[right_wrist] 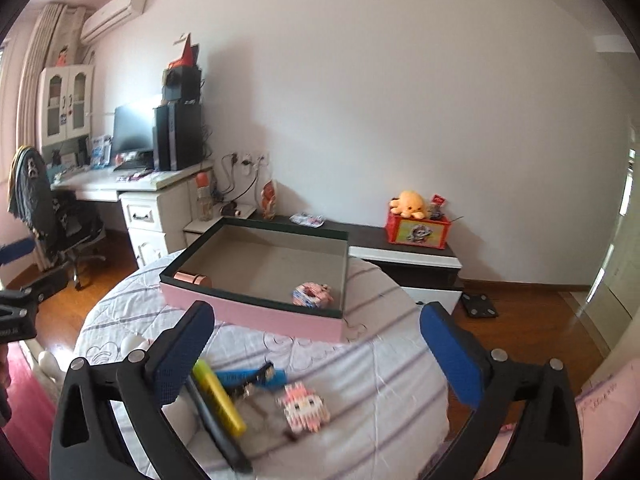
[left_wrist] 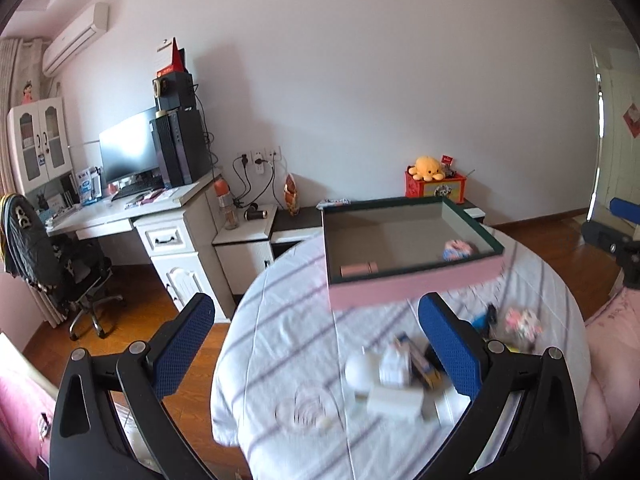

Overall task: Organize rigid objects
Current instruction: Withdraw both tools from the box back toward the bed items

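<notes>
Both grippers, left (left_wrist: 316, 344) and right (right_wrist: 316, 354), gape empty; drop onto one toy (right_wrist: 306, 402) squarely, then carry it up-frame to the box (right_wrist: 256, 316).

The loose items (left_wrist: 404, 376) near the left tool (left_wrist: 316, 352) were smeared by motion blur, so the white pieces could not be identified. In the right wrist view a dark pen-like stick (right_wrist: 218, 428) ran blurred toward the bottom edge. The copper cylinder (right_wrist: 194, 279) lay half hidden behind the pink box's (right_wrist: 256, 314) near wall.
</notes>
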`<action>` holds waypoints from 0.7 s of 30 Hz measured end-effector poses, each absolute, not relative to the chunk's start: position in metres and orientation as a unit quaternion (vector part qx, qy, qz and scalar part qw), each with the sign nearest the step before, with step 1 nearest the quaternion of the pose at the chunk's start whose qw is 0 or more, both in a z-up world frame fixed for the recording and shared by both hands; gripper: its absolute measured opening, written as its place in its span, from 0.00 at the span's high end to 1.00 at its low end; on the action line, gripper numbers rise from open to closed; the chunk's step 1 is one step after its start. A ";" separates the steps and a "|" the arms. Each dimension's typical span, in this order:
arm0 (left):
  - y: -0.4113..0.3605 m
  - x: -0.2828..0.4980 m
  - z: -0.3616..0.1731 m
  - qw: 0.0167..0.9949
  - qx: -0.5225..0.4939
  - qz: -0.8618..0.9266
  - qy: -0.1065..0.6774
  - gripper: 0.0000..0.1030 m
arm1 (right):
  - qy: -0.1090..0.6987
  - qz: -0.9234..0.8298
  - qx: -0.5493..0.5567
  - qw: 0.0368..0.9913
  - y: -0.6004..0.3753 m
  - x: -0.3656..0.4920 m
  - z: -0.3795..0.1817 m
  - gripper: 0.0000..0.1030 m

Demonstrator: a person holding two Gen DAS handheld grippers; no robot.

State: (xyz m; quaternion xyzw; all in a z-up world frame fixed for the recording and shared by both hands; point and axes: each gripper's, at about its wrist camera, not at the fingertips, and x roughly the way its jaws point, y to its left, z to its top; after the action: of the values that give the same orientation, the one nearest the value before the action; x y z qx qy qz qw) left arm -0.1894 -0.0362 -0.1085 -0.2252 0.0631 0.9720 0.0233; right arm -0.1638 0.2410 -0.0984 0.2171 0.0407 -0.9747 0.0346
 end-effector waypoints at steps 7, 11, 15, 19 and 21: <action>-0.031 -0.161 -0.132 0.035 -0.248 0.966 0.065 0.00 | 0.012 -0.971 0.237 0.036 0.255 -0.135 -0.119 0.00; -0.024 -0.159 -0.144 0.041 -0.263 0.961 0.075 0.00 | 0.008 -0.967 0.254 0.034 0.255 -0.128 -0.132 0.00; -0.019 -0.161 -0.153 0.049 -0.274 0.958 0.075 0.00 | 0.008 -0.962 0.271 0.035 0.252 -0.131 -0.145 0.00; -0.014 -0.170 -0.165 0.055 -0.289 0.953 0.074 0.00 | 0.008 -0.957 0.288 0.036 0.252 -0.135 -0.160 0.00; -0.010 -0.177 -0.175 0.057 -0.300 0.949 0.075 0.00 | 0.008 -0.954 0.298 0.038 0.251 -0.140 -0.168 0.00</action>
State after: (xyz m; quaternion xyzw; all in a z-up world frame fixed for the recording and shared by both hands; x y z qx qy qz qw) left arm -0.1771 -0.0100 -0.1747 -0.2999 0.0750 0.9493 0.0573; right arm -0.1395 0.2510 -0.1677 0.2981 0.0079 -0.9537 0.0384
